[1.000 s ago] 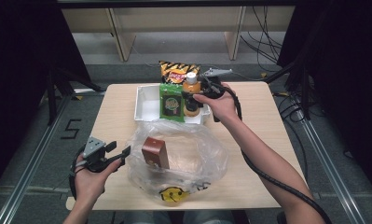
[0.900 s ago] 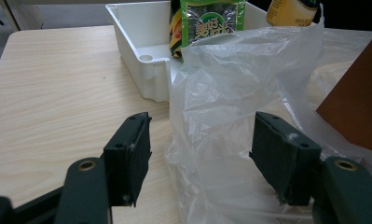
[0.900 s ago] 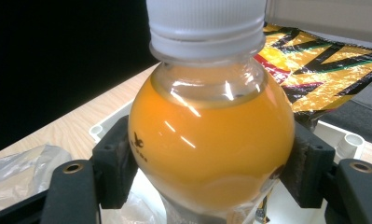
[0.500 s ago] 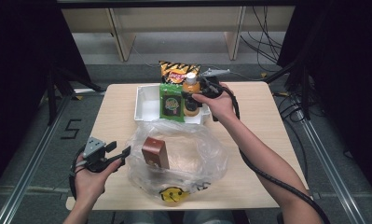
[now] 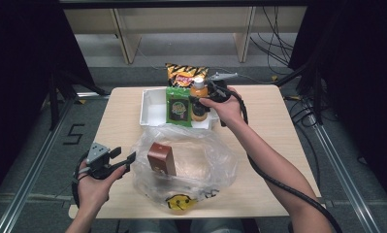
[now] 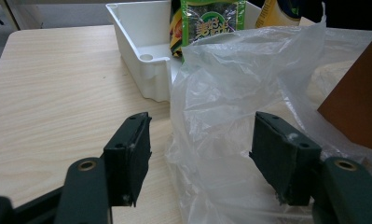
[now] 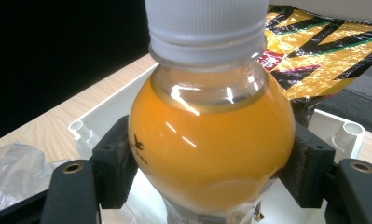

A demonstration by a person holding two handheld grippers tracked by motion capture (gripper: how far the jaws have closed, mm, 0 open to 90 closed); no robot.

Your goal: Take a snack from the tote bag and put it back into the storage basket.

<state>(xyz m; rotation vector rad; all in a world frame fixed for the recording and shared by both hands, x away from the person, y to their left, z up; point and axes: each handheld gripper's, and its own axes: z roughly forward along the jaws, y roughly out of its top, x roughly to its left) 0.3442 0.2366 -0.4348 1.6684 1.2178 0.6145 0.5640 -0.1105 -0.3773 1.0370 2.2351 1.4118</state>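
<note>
The right tool (image 5: 205, 99) is clamped on the orange juice bottle (image 5: 198, 99); in the right gripper view its two black pads press on either side of the bottle's round shoulder, just below the white cap (image 7: 204, 23). The bottle stands upright at the right end of the white tray (image 5: 152, 109), which sits at the far middle of the bench (image 5: 278, 126). A green snack packet (image 5: 178, 106) stands in the tray just left of the bottle, and a yellow and black chip bag (image 5: 184, 74) leans behind them at the far edge. The left tool (image 5: 123, 162) rests near the left front of the bench with its jaws apart; the rim of the clear plastic bag (image 5: 201, 160) lies between them, though the pads do not squeeze it. A brown box (image 5: 161, 158) stands inside the bag, near its left side.
</note>
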